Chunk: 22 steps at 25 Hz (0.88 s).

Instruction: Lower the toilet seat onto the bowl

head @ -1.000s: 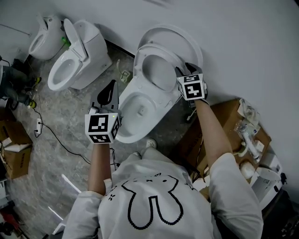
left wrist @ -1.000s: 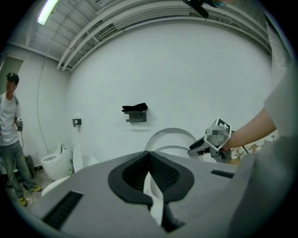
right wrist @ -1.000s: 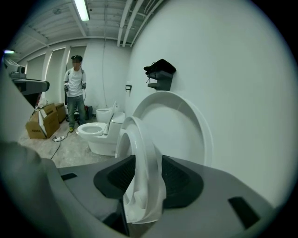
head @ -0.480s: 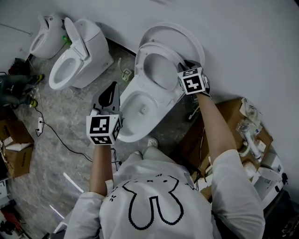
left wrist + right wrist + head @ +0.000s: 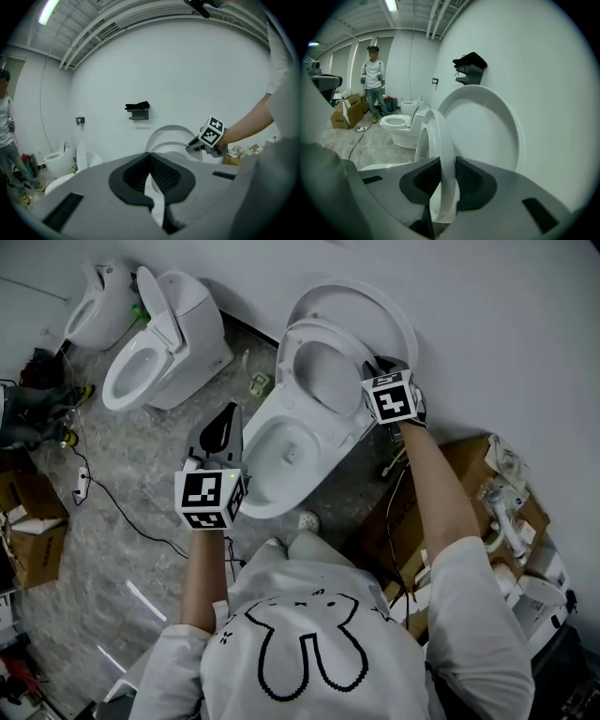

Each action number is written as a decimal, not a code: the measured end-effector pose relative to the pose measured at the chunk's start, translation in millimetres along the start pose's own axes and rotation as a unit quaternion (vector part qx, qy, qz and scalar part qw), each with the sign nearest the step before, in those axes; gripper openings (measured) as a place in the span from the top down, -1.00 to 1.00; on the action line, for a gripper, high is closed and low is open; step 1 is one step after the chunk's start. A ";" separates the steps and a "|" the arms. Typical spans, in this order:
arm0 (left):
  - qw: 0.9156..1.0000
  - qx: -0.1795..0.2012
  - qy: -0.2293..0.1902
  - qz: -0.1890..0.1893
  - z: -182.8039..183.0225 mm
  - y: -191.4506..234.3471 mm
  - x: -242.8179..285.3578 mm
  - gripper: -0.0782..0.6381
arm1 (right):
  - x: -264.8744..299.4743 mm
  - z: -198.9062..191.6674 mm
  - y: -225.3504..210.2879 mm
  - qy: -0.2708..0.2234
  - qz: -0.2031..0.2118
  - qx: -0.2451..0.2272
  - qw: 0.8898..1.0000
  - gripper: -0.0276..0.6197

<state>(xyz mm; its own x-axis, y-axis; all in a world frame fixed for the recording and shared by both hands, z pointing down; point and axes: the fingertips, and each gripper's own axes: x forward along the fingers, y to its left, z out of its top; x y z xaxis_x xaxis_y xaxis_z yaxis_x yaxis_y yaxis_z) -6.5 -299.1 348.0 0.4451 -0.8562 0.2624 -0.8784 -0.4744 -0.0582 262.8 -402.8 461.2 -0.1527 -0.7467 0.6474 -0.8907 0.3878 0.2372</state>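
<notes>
The right gripper (image 5: 446,164) has just been closing its jaws. Now both dark ribbed pads (image 5: 470,179) press on the rim of the white oval plastic toilet seat (image 5: 443,140), which passes between them. The seat stands nearly upright, tilted a little away from the round white lid (image 5: 487,126), and the lid leans on the pale wall (image 5: 543,70). Below them the white ceramic bowl (image 5: 281,451) is uncovered. The left gripper (image 5: 150,155) hangs in front of the bowl, apart from it, its jaw tips together with nothing between them. A second white toilet (image 5: 178,343) stands further left on the grey mottled floor (image 5: 141,474).
</notes>
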 end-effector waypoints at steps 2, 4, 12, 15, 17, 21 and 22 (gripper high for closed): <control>1.000 -0.002 -0.001 -0.001 -1.0 0.4 -4.4 0.76 | -3.1 -0.1 5.9 0.002 0.001 -0.005 1.000 0.60; 1.000 -0.001 -0.001 -0.004 -1.9 -0.4 -8.6 0.76 | -5.6 -0.8 12.2 0.002 0.002 -0.006 1.000 0.60; 1.000 0.009 -0.006 -0.010 1.8 11.3 -34.2 0.76 | -20.8 -2.5 42.5 0.014 0.004 -0.023 1.000 0.60; 1.000 0.011 -0.008 -0.009 3.1 15.3 -42.7 0.76 | -24.5 -4.3 51.2 0.018 0.002 -0.024 1.000 0.59; 1.000 0.012 -0.009 -0.009 3.2 17.4 -48.4 0.76 | -26.8 -4.9 56.4 0.020 0.003 -0.024 1.000 0.59; 1.000 0.012 -0.011 -0.011 -0.5 21.2 -58.9 0.76 | -31.8 -6.1 67.6 0.022 0.006 -0.025 0.999 0.58; 1.000 0.010 -0.010 -0.011 -2.0 22.0 -61.6 0.76 | -33.0 -6.4 71.1 0.023 0.007 -0.028 0.999 0.58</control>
<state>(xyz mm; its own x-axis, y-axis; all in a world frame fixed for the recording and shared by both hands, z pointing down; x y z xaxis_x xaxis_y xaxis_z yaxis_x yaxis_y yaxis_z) -53.6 -256.5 332.5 0.4682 -0.8493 0.2438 -0.8646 -0.4972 -0.0719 207.2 -347.1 461.3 -0.1433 -0.7159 0.6834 -0.8634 0.4279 0.2672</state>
